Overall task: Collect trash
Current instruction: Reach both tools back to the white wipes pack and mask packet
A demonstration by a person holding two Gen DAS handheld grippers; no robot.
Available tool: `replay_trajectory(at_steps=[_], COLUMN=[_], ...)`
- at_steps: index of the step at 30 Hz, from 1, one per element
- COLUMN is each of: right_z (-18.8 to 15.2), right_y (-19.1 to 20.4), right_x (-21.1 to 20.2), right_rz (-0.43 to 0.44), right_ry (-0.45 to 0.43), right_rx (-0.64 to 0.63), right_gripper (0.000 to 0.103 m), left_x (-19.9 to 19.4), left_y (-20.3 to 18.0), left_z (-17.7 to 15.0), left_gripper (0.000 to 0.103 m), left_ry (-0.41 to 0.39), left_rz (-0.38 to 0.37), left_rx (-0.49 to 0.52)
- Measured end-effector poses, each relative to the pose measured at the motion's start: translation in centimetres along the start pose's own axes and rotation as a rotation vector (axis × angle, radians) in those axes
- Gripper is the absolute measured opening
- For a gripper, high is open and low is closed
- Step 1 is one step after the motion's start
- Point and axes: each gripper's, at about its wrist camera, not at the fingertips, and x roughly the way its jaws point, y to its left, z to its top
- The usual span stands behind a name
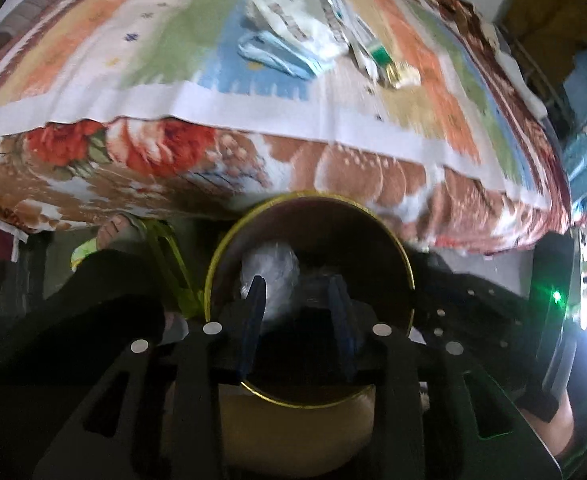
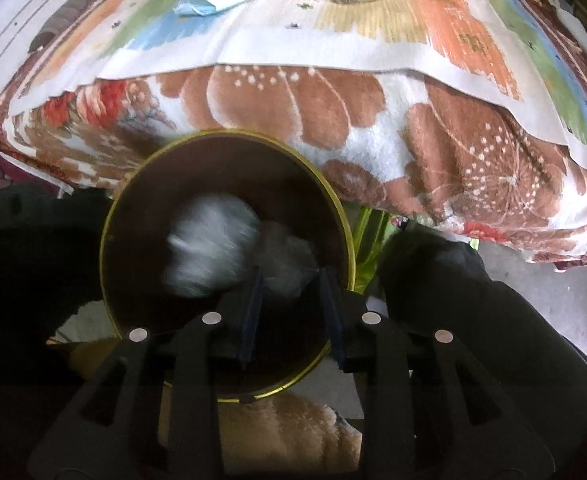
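The left gripper points steeply down into the mouth of a round bin with a yellow-gold rim, its blue fingers parted to a narrow gap with nothing pressed between them. Just beyond the tips, inside the dark bin, lies a crumpled wad of clear plastic. The right gripper hangs over the same bin, its jaws likewise standing a little apart and gripping nothing; in its view two pale crumpled wads lie within the bin, the larger one blurred, the smaller one just ahead of the fingertips. The bin stands on the floor against the edge of a bed, which is covered by a floral blanket with a colourful patterned sheet laid over it. Farther up on the sheet, well apart from the bin, more trash remains: crumpled white paper, a light-blue piece and a green-and-white wrapper. A bare foot in a sandal shows beside the bin.
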Motion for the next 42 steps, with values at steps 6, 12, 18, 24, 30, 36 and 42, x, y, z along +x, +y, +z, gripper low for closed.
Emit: replay_trajectory(at_steps=[6, 12, 18, 24, 30, 36, 42], right_z=[0.8, 1.8, 3.0, 4.4, 5.9, 7.5, 9.0], right_y=[0.2, -0.1, 0.7, 1.3, 1.3, 1.3, 1.5], right_x=[-1.7, -3.9, -6.1, -7.4, -8.3, -8.8, -9.1], right_rz=[0.007, 0.024, -0.032, -0.015, -0.002, 0.002, -0.009], right_ry=[-0.080, -0.174, -0.277, -0.338, -0.378, -0.410, -0.445], right_rx=[-0.005, 0.003, -0.072, -0.115, -0.130, -0.137, -0.150], right_gripper=[0.039, 0.046, 0.053, 0.063, 0.072, 0.081, 0.087], left_x=[-0.9, -2.3, -4.6, -5.6, -7.0, -7.2, -7.3], left_y=[0.5, 1.3, 1.6, 2.0, 2.1, 2.2, 2.6], left_z=[0.5, 1.1, 1.7, 3.3, 5.6, 8.1, 10.3], left_gripper=[0.039, 0.052, 0.058, 0.071, 0.089, 0.097, 0.097], left_ry=[-0.046, -0.095, -0.214, -0.253, -0.309, -0.303, -0.306], left_rz=[-0.002, -0.013, -0.026, -0.052, -0.042, -0.056, -0.067], left_rx=[-0.037, -0.076, -0.093, -0.111, -0.095, -0.079, -0.068])
